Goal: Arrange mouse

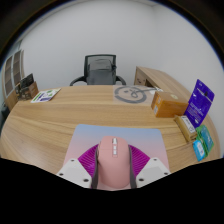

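A pink computer mouse [113,163] sits between my two fingers, its wheel end pointing away from me. The magenta pads [90,158] press on both its sides. My gripper [113,165] is shut on the mouse and holds it over the near part of a pale pink-and-blue desk mat [95,133] that lies on the wooden desk [70,110]. The mouse's underside and whether it touches the mat are hidden.
A black office chair [101,70] stands behind the desk. A headset [128,94] lies at the far middle. A brown box [170,102] and a purple box [201,100] stand at the right, with books [199,135] near the right edge. Papers [45,95] lie at the left.
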The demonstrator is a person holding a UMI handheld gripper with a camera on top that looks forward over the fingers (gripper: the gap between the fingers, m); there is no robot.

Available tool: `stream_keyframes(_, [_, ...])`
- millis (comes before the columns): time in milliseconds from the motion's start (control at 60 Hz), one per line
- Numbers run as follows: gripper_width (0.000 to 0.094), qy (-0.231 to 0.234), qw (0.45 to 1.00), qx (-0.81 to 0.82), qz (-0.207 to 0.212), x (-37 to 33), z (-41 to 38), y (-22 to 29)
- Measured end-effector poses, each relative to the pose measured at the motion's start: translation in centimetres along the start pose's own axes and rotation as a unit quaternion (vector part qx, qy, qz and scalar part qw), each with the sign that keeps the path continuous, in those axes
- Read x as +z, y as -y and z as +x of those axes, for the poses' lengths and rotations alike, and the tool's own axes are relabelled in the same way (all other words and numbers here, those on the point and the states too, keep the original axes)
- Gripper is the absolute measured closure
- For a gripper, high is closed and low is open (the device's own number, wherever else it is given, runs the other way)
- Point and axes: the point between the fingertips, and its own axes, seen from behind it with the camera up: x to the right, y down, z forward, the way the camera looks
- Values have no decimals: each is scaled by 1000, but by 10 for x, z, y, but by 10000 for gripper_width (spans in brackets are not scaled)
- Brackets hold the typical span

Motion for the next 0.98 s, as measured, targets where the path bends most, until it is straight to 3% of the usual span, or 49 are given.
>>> stream_keyframes(133, [490, 14, 1000, 18, 8, 1, -1, -4])
stream_keyframes(267, [395, 11, 1000, 11, -3, 2, -1, -4])
stream_keyframes(317, [330, 10, 1000, 11, -14, 1, -1, -7])
stream_keyframes(383, [74, 3, 1000, 10, -15, -6, 0, -4])
stream_keyframes(433, [117, -5, 1000, 11, -14, -14, 0, -2])
stream_keyframes(633, [103, -50, 998, 38, 2, -83, -18, -6])
stream_keyframes(983, [103, -58, 994, 97, -2, -198, -127, -55])
